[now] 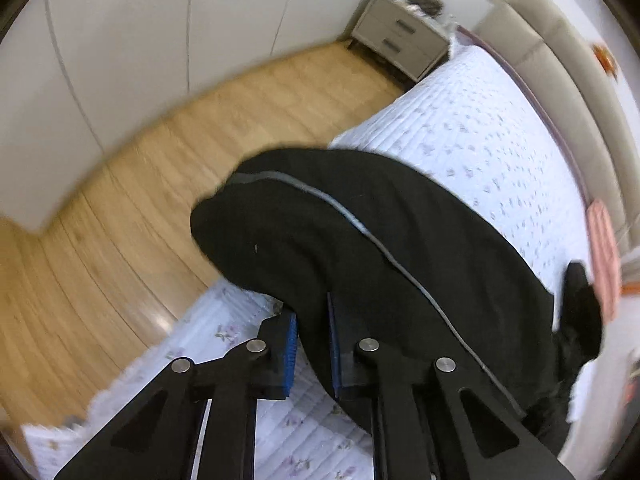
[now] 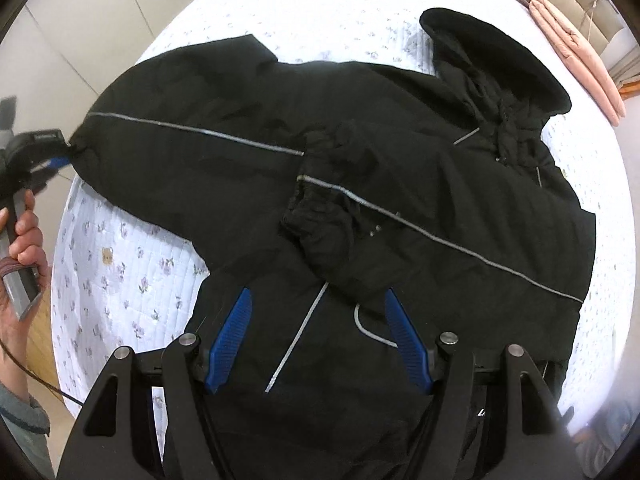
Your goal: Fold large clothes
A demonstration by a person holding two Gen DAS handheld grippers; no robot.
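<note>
A large black hooded jacket (image 2: 400, 152) with thin grey stripes lies spread on the white floral bedspread (image 2: 120, 264). One sleeve (image 2: 344, 208) is folded across the body. The other sleeve (image 2: 168, 136) stretches out to the left. My left gripper (image 1: 312, 328) is shut on that sleeve's cuff (image 1: 280, 248); it also shows in the right wrist view (image 2: 56, 156), held in a hand. My right gripper (image 2: 316, 300) is open and empty, hovering over the jacket's lower body. The hood (image 2: 500, 52) points to the far right.
A folded pink cloth (image 2: 580, 56) lies at the bed's far edge by a beige headboard (image 1: 568, 52). A grey nightstand (image 1: 400, 36), wooden floor (image 1: 160, 168) and white wardrobe doors (image 1: 120, 40) lie beyond the bed's left side.
</note>
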